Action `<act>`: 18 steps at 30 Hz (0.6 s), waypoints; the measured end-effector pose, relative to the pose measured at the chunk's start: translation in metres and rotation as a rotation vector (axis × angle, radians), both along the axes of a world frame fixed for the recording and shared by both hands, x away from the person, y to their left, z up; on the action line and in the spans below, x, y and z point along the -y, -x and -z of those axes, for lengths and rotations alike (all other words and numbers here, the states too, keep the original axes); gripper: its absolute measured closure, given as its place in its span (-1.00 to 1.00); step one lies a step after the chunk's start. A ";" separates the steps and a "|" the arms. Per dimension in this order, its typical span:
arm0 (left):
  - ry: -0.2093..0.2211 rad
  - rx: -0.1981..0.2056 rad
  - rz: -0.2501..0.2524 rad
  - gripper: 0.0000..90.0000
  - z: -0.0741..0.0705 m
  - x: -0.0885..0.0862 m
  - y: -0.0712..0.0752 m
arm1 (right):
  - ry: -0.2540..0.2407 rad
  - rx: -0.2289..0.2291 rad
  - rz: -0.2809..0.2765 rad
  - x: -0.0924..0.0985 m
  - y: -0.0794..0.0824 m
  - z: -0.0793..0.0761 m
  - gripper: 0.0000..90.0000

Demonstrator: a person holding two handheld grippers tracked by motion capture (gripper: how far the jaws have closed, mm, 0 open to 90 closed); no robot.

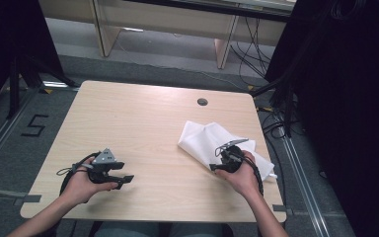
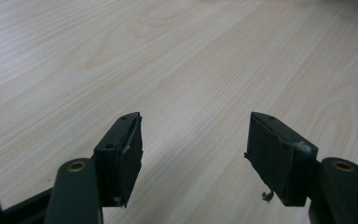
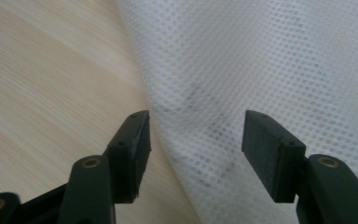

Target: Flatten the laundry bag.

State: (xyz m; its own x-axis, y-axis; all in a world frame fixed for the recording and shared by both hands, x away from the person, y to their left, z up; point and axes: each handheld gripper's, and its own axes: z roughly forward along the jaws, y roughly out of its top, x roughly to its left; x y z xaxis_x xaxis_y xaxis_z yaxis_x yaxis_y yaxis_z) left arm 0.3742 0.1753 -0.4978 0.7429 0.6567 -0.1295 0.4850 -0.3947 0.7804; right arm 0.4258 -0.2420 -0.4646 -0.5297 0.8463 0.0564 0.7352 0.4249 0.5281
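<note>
Down at the near edge of the table (image 1: 143, 113), left gripper (image 1: 123, 180) parked over bare wood, jaws spread, nothing between them. Over on the right, right gripper (image 3: 196, 140) spread wide too, hovering right at the white mesh cloth (image 3: 270, 70), not pinching it. Cloth crumpled on the right half, spreading farther back.

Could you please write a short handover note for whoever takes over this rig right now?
Left gripper: open, nothing between its fingers, held over bare table at the near left.
Right gripper: open, poised at the near edge of the white mesh cloth, not gripping it.
Cloth: lying crumpled on the right half of the table, partly folded over itself.
Done: nothing is held; the cloth is neither flat nor neatly folded.
Left: probably grasp an edge of the cloth with the right gripper and bring the left one over to help.
</note>
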 end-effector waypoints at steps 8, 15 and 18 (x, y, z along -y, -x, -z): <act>-0.005 -0.003 0.005 -0.22 0.000 0.000 0.000 | 0.031 -0.034 -0.012 -0.013 -0.010 0.014 -0.02; -0.008 -0.021 0.002 -0.22 0.001 0.001 0.001 | 0.055 -0.035 -0.074 -0.018 -0.019 0.018 0.61; -0.026 -0.015 0.017 -0.22 0.001 0.000 0.000 | 0.099 -0.004 -0.135 -0.023 -0.019 0.018 0.90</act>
State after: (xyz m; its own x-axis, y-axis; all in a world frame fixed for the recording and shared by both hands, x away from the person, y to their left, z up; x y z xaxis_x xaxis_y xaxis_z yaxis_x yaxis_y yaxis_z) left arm 0.3745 0.1757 -0.4990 0.7520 0.6475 -0.1233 0.4895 -0.4233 0.7624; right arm 0.4450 -0.2189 -0.4828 -0.6392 0.7687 -0.0214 0.6695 0.5699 0.4764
